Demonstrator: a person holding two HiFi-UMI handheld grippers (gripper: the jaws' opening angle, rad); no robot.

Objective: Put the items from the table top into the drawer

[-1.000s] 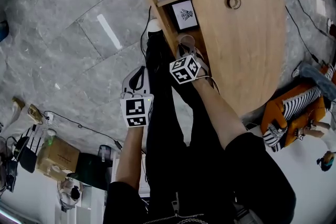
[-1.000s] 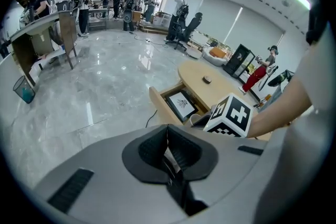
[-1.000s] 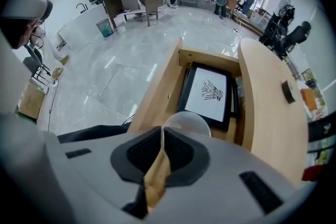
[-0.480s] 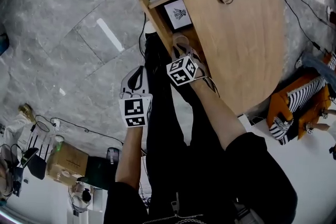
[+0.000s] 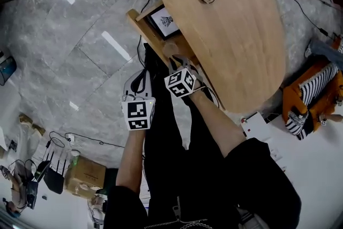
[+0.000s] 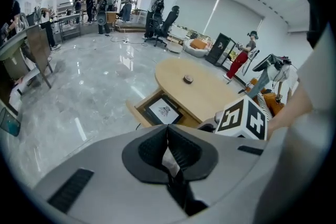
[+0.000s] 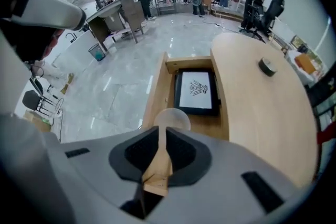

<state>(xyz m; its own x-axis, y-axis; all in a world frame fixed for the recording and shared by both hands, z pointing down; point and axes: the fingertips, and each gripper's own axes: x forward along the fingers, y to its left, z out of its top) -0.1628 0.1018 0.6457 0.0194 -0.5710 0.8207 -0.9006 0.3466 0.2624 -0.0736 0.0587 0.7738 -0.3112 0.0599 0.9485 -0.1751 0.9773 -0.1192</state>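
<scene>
Left gripper [image 6: 167, 139] hangs off to the left of the open drawer [image 7: 157, 86], claw pressed together, holding nothing I can make out. Right gripper [image 7: 159, 136] is over the drawer's near end. Its jaws have just been opening, but the pads are pinching a wooden spoon [image 7: 170, 119] by the handle. A framed picture [image 7: 197, 91] lies inside the drawer. A tape roll [image 7: 267, 66] sits on the table [image 7: 262, 113], right of the drawer.

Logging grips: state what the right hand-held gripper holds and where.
Wooden spoon, gripped by its handle, bowl ahead; the jaws have just been opening.
</scene>
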